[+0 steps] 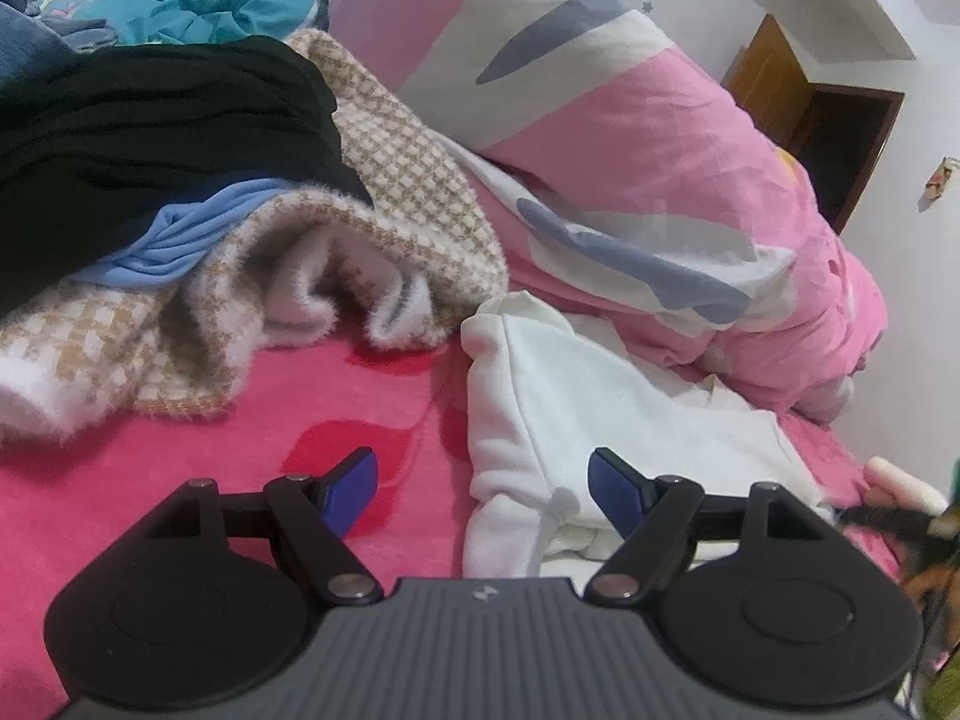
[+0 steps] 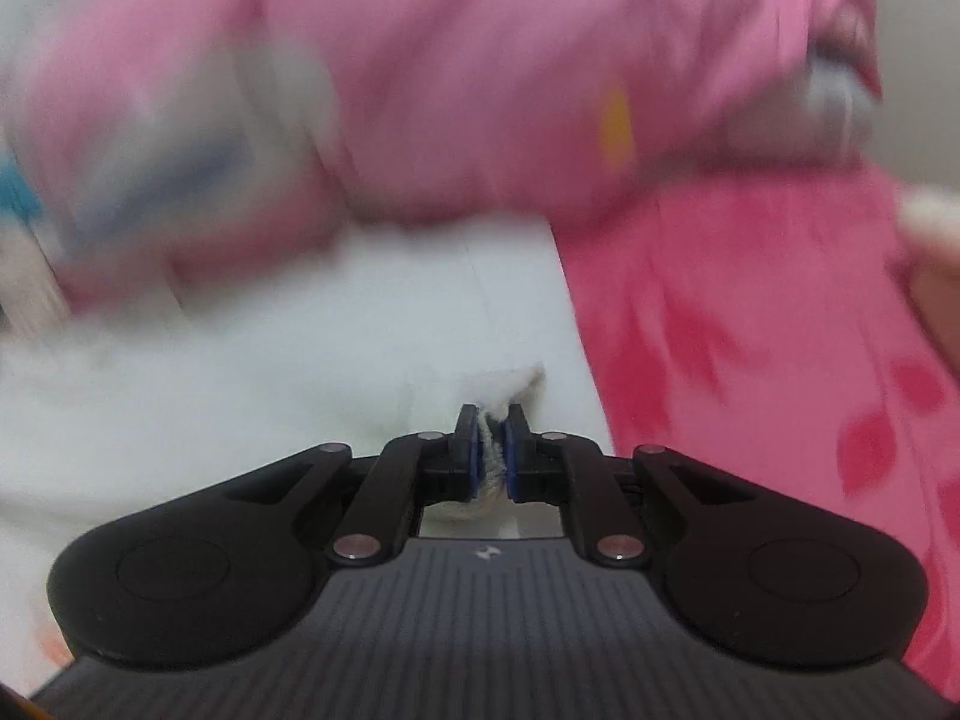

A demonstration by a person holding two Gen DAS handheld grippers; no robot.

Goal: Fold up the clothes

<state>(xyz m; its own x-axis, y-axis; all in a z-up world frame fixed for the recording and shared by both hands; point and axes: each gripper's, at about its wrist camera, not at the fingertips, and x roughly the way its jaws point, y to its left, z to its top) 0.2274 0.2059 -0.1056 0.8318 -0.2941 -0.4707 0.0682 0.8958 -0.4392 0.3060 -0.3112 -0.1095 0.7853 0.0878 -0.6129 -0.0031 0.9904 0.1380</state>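
bed (image 1: 150,480): under everything, bare at front left
garment (image 1: 630,408): flat on bed, front right of centre
quilt (image 1: 630,138): bunched behind garment, runs back & right, edge touching it
pile (image 1: 180,192): clothes heaped on bed, left, back of bare patch, beside quilt
l gripper (image 1: 483,489): over bed at garment's near left edge, one finger above it
r gripper (image 2: 492,450): at garment's near edge, fold of it btwn jaws
door (image 1: 840,138): far right, behind quilt

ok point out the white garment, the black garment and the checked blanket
white garment (image 1: 606,396), left wrist view, flat middle panel
black garment (image 1: 150,138), left wrist view, top fold
checked blanket (image 1: 414,192), left wrist view, upper drape
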